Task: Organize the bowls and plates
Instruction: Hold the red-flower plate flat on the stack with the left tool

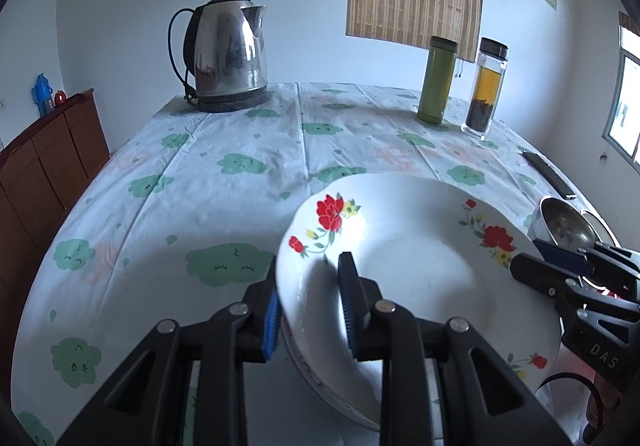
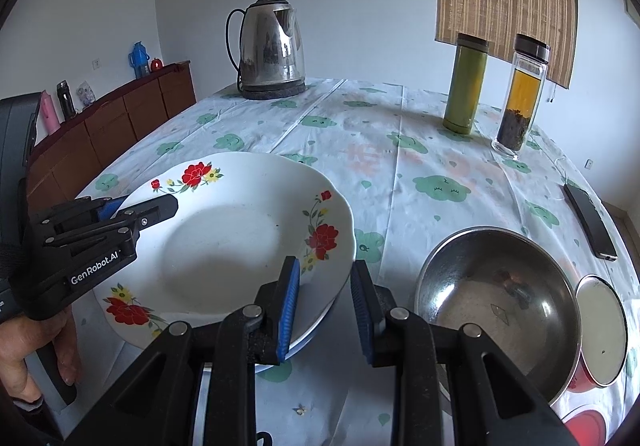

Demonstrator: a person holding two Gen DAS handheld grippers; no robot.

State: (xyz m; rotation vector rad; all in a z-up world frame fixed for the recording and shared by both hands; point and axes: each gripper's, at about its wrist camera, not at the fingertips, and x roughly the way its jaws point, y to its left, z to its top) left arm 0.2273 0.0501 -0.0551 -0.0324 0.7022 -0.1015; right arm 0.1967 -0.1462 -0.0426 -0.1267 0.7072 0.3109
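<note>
A white deep plate with red flowers (image 1: 420,278) (image 2: 224,242) lies on top of another plate whose rim shows beneath it (image 2: 316,330). My left gripper (image 1: 308,306) straddles the top plate's left rim, one pad (image 1: 272,326) outside and one inside; it also shows in the right wrist view (image 2: 148,206). My right gripper (image 2: 326,310) straddles the plate's right rim with a gap between pad and rim; it also shows in the left wrist view (image 1: 536,262). A steel bowl (image 2: 500,306) (image 1: 564,222) sits to the right.
On the flowered tablecloth (image 1: 240,166) stand a steel kettle (image 1: 228,54), a green flask (image 1: 436,82) and a glass tea bottle (image 1: 484,86). A phone (image 2: 592,222) lies at the right edge. A lidded red cup (image 2: 602,330) sits beside the bowl. A wooden cabinet (image 1: 44,162) stands left.
</note>
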